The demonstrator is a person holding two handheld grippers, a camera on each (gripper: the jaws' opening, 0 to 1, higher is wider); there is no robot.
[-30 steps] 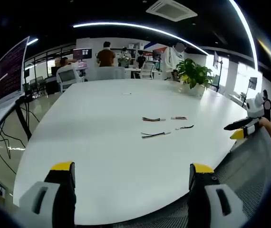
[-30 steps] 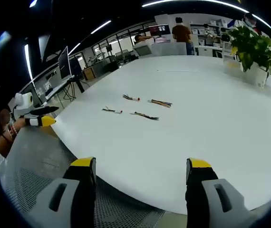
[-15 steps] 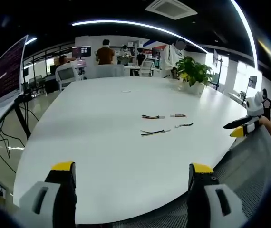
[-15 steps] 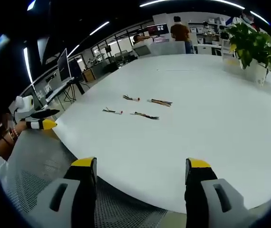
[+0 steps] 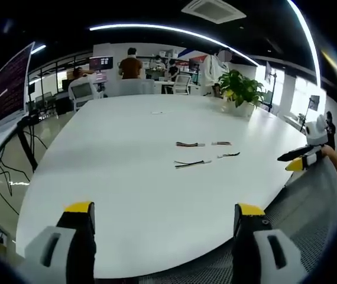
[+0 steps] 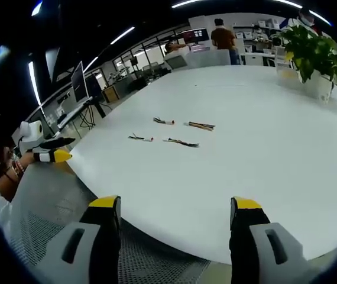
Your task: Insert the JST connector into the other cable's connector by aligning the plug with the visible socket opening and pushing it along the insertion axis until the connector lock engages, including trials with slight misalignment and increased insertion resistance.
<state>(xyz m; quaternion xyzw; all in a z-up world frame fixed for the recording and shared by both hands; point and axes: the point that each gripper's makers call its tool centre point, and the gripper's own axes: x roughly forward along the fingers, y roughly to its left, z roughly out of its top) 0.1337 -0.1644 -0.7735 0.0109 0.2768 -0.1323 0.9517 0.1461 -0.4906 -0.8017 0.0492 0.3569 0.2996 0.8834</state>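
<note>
Cables (image 5: 191, 164) lie loose mid-surface (image 5: 127, 177), well apart from both tongs (image 5: 162, 216) (image 6: 174, 210), which gape wide and empty, ready to reach

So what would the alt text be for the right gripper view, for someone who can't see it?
Four short cable pieces lie loose and apart on a big white table, well beyond the right hand-held gripper, whose yellow-tipped jaws stand open and empty at the table's near edge. The left hand-held gripper pokes in from the left; a potted plant stands at the far right.
</note>
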